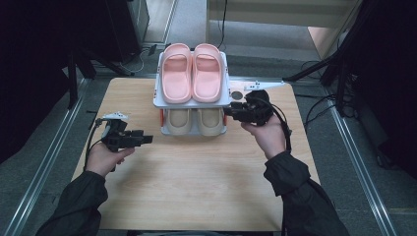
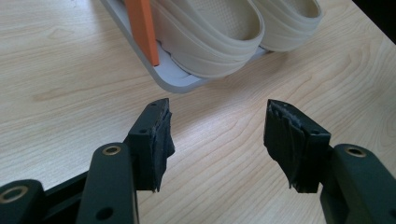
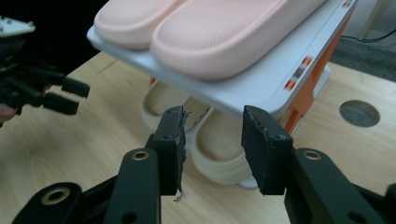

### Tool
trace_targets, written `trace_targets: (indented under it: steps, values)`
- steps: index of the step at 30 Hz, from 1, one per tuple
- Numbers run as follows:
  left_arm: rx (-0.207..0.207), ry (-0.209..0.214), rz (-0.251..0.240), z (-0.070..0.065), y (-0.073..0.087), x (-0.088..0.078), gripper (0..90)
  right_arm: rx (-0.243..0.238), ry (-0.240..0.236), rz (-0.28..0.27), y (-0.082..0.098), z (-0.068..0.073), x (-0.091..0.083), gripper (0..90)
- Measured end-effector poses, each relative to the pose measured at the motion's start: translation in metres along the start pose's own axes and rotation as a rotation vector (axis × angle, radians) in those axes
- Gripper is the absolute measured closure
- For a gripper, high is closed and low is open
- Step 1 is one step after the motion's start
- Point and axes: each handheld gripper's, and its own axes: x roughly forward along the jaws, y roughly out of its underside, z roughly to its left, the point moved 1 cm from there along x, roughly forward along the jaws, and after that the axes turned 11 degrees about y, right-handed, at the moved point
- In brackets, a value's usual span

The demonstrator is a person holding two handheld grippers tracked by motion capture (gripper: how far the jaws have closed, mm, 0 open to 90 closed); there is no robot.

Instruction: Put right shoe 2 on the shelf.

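Note:
A two-tier white shoe rack (image 1: 156,98) with orange posts stands at the far middle of the wooden table (image 1: 196,187). Pink slippers (image 1: 192,73) lie on its top shelf and cream slippers (image 1: 194,121) on the lower one. My left gripper (image 1: 149,139) hovers open over bare wood left of the rack, a short way from its corner (image 2: 177,81); its jaws (image 2: 217,126) stand wide apart with nothing between them. My right gripper (image 1: 227,113) is at the rack's right side, open and empty, and it (image 3: 212,135) points at the cream slippers (image 3: 215,149) under the top shelf (image 3: 261,79).
A round hole (image 1: 237,95) in the tabletop lies just right of the rack, close to my right gripper. Metal rails run along both sides of the table. Dark stands and cables sit on the floor at the back left and right.

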Motion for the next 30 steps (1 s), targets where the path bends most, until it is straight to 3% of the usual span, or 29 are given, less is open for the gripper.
trace_targets:
  steps: [5, 10, 19, 26, 30]
  values:
    - [0.006, 0.008, -0.003, 0.0, -0.001, 0.004, 41.5, -0.003, -0.022, -0.017, 0.022, 0.002, -0.006, 56.3]
    - [0.011, 0.01, 0.009, 0.0, -0.003, 0.007, 41.4, 0.029, -0.046, -0.009, 0.045, 0.0, -0.008, 56.4]
    - [0.017, 0.008, 0.028, -0.002, -0.003, 0.011, 41.5, 0.037, -0.049, -0.021, 0.073, -0.002, -0.014, 52.0]
    - [0.003, 0.061, 0.012, -0.008, -0.003, 0.014, 41.5, 0.045, -0.05, -0.04, 0.09, -0.007, -0.015, 50.5]
    - [0.015, 0.06, 0.025, -0.01, -0.003, 0.017, 41.5, 0.063, -0.036, -0.031, 0.102, -0.012, -0.01, 49.6]
